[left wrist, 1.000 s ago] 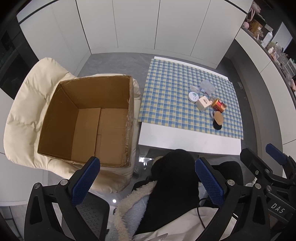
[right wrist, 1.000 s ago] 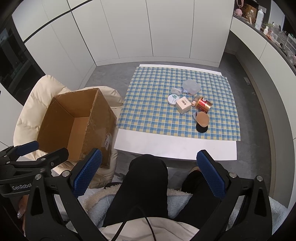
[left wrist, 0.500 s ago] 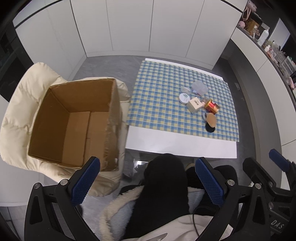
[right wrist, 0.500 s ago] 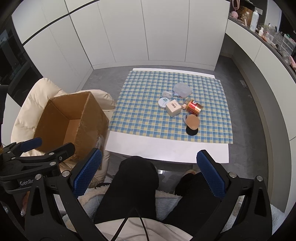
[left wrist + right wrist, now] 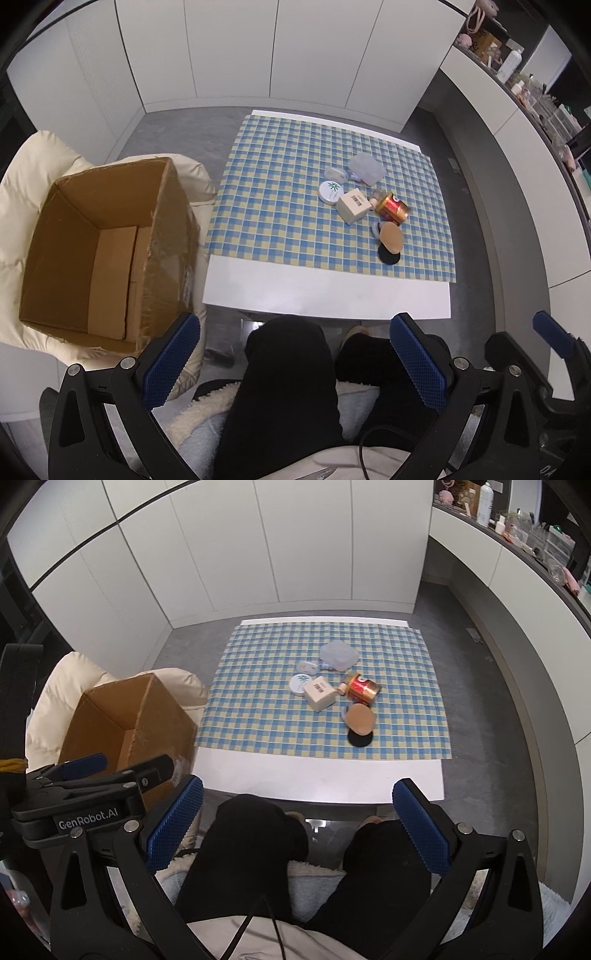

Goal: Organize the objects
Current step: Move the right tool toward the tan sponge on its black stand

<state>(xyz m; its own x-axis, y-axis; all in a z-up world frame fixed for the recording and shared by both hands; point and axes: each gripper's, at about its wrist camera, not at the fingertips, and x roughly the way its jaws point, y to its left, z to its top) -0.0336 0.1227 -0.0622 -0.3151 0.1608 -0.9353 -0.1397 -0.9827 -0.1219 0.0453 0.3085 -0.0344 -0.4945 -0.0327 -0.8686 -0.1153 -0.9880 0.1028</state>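
Both grippers are hanging high above the person's lap, well short of the table, and neither is carrying anything: the left gripper is holding its blue pads spread wide, and the right gripper is doing the same. The clutter to be sorted is sitting bunched on the checked cloth, ahead of and below both pairs of fingers and toward the right half of the table: a white box, a red can lying on its side, a tan puff. The right gripper is looking nearer to it, while the open cardboard box is waiting beside the left gripper
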